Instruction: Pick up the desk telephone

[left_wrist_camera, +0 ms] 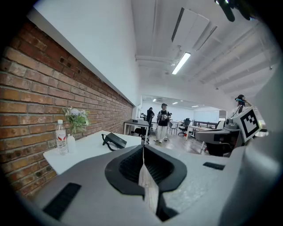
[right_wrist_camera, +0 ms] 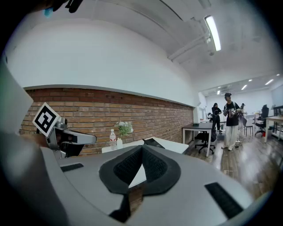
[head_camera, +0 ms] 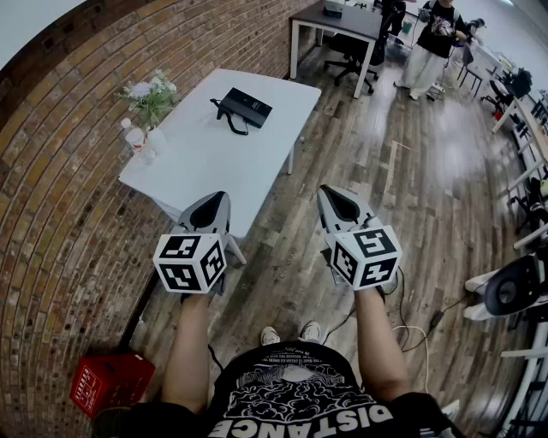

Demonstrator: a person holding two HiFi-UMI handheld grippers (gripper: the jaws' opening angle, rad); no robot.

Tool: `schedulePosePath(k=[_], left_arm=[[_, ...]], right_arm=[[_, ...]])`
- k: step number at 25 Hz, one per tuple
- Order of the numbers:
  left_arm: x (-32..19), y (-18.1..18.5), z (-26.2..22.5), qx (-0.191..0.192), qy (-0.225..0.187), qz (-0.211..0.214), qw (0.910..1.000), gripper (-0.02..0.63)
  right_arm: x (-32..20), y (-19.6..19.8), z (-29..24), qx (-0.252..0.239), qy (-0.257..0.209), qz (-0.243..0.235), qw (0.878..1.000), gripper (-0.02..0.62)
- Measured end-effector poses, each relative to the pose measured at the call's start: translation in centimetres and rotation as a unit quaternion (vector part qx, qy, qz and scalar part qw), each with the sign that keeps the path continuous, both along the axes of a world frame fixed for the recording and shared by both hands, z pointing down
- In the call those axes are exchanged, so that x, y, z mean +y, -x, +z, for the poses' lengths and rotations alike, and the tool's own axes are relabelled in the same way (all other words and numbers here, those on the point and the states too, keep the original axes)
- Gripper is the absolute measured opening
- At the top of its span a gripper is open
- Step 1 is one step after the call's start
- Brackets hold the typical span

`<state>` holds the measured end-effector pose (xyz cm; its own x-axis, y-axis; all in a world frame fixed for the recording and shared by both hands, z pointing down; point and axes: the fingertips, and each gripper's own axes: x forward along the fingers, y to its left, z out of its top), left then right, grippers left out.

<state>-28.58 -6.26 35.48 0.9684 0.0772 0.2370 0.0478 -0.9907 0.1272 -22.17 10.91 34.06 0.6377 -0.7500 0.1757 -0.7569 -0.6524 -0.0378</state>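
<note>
A black desk telephone with a curled cord lies on the far half of a white table. In the left gripper view the telephone shows beyond the jaws, and the right gripper view catches only its edge. My left gripper hovers over the table's near edge, shut and holding nothing. My right gripper hangs over the wooden floor to the right of the table, also shut and bare. Both stand well short of the telephone.
A water bottle and a vase of flowers stand on the table's left side by the brick wall. A red crate sits on the floor at lower left. Another desk, office chairs and people are farther back.
</note>
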Motion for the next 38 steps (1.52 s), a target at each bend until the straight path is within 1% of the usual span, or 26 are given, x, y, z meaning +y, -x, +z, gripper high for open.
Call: schedulePosePath(k=[4,9,17,19,20,24,29,34,38], left_arm=[[-0.7,0.0,0.2,0.002,0.004,0.002,1.0000,0.012],[-1.2,-0.6,0.9,0.002,0.015,0.018,0.9997,0.012],[-1.4,-3.0,1.4,0.010,0.025,0.038,0.9989,0.015],[-1.3,-4.0,1.7,0.009,0.033,0.043,0.9985,0.040],[-1.2,-4.6,1.8,0.009,0.037,0.045,0.9982,0.062],[-0.8,-7.5,2.4,0.005,0.036,0.046,0.9983,0.071],[0.6,-12.8,2.7,0.003,0.035,0.042,0.9985,0.100],[2.2,-18.0,2.9,-0.006,0.043,0.027,0.9987,0.120],[2.8,-21.8,3.3,-0.013,0.047,0.006,0.9988,0.133]], right_arm=[[-0.5,0.1,0.2,-0.001,-0.002,0.007,1.000,0.002],[-1.1,0.1,0.8,-0.002,0.002,0.016,1.000,0.002],[-1.5,-1.6,1.5,-0.006,0.008,0.029,1.000,0.003],[-1.3,-2.6,1.7,-0.007,0.009,0.032,0.999,0.006],[-1.2,-3.1,1.8,-0.008,0.009,0.033,0.999,0.014],[-0.9,-6.0,2.5,-0.012,0.007,0.030,0.999,0.032],[0.4,-11.3,3.0,-0.014,0.005,0.023,1.000,0.049],[1.6,-16.9,3.1,-0.020,0.007,0.002,1.000,0.071],[2.1,-21.3,3.5,-0.027,0.012,-0.018,0.999,0.087]])
